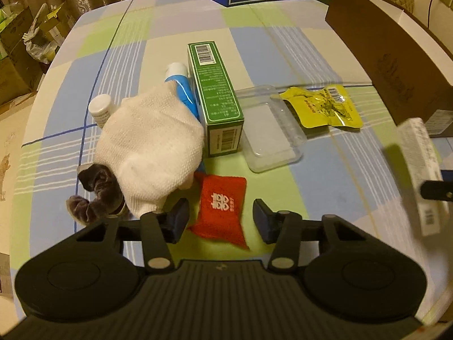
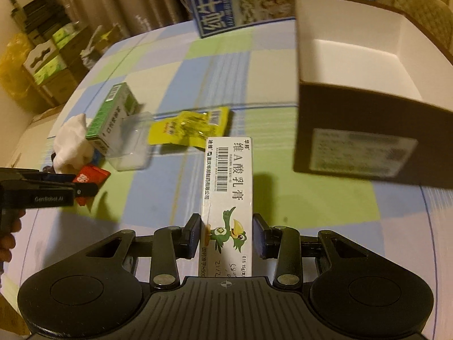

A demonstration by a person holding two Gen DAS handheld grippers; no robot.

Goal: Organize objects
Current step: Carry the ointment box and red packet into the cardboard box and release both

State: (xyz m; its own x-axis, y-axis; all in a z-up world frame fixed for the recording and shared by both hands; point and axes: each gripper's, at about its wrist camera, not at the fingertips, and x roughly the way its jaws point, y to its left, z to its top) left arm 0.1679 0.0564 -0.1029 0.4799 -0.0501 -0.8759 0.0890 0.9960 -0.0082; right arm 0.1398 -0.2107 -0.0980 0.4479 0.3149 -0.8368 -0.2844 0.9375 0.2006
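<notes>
- Right tool [image 2: 226,239] clamps the white ointment carton [image 2: 228,198], seemingly carrying it toward the open brown box [image 2: 368,130]; next, lower it inside.
- Left tool [image 1: 220,221] hovers spread over the red pouch [image 1: 222,206].

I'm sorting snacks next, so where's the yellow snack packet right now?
The yellow snack packet lies flat on the table, touching the far corner of the clear plastic tray, between the green box and the open brown box.

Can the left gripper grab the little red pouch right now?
Probably yes. The left gripper is open, with the red pouch lying flat between its fingers. Nothing covers the pouch; the white cloth sits just beside it and might brush one finger.
</notes>
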